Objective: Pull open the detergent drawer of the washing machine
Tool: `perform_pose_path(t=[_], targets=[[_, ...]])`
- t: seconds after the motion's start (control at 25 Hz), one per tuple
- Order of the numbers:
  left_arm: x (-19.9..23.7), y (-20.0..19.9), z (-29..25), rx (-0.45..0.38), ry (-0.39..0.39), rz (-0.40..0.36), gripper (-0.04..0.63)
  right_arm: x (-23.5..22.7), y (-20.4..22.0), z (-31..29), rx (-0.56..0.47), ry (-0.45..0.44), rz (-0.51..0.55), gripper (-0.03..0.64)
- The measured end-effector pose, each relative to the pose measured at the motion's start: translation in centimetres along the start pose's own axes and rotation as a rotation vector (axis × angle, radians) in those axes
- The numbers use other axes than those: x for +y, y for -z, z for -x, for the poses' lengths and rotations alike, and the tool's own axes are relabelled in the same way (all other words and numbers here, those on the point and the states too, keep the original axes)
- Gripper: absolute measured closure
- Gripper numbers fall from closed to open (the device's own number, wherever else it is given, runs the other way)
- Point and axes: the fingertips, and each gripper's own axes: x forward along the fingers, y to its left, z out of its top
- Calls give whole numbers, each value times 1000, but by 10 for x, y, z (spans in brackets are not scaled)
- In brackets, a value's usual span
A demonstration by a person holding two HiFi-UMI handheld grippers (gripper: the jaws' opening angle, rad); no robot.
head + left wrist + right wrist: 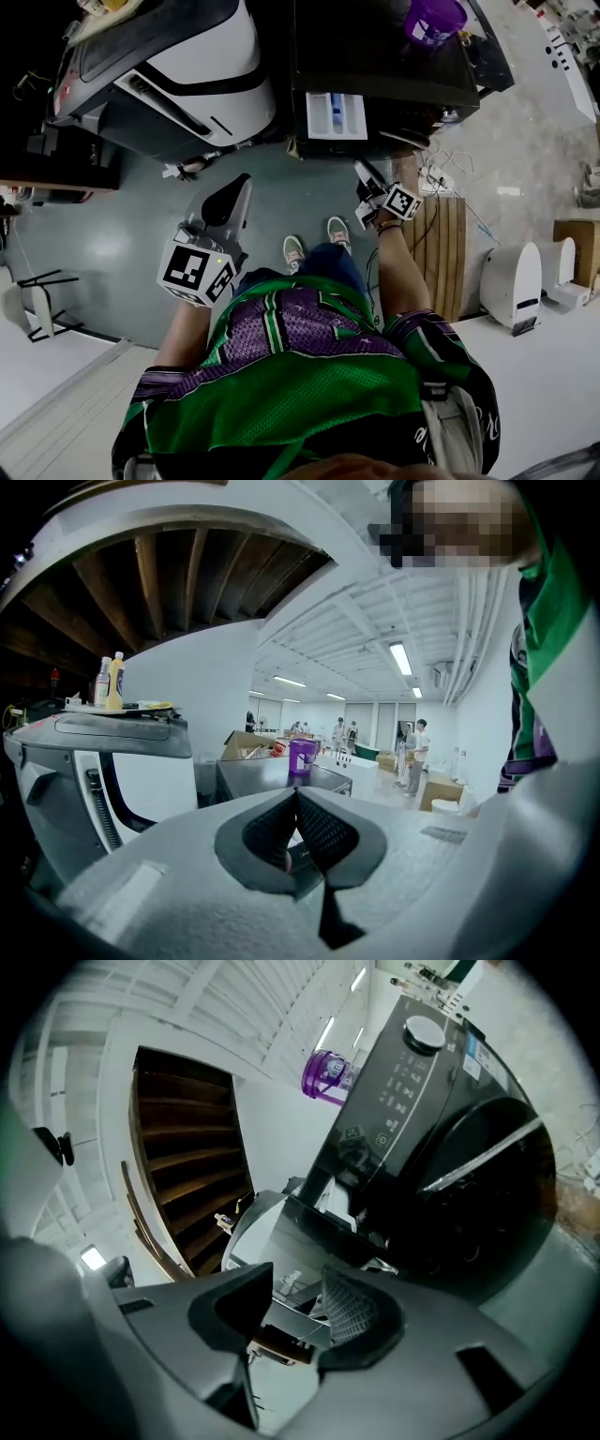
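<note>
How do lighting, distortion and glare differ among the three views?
Head view: even light, but the black washing machine looks featureless, and the white detergent drawer stands out. Left gripper view: fisheye bending, bright ceiling lamp, dark left edge. Right gripper view: round black vignette, tilted scene, bright streak across the washing machine's front.

Washing machine [469, 1147] is showing glossy black panels; detergent drawer [336, 115] is looking smooth white plastic; slatted board [448, 239] is showing bare wood.

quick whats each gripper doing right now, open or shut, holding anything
left hand-held gripper: closed, jaw tips together, holding nothing
right hand-held gripper: open, jaws apart, nothing between them
</note>
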Motion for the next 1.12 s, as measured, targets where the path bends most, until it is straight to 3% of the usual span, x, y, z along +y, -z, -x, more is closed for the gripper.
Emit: perform_pose_path(t=[0.24,0.6,0.84,1.12], targets=[[-3,-11,-13,-40,22,64,580,8,-27,15,16,84,55,462],[-9,-43,-58,-92,44,54,580,28,-111,27,3,242,234,462],[-14,-61,-81,-102,71,33,580,69,-145,28,7,346,359,463],[-12,-76,-101,-110,80,7,580,155,-169,25,9,333,573,488]])
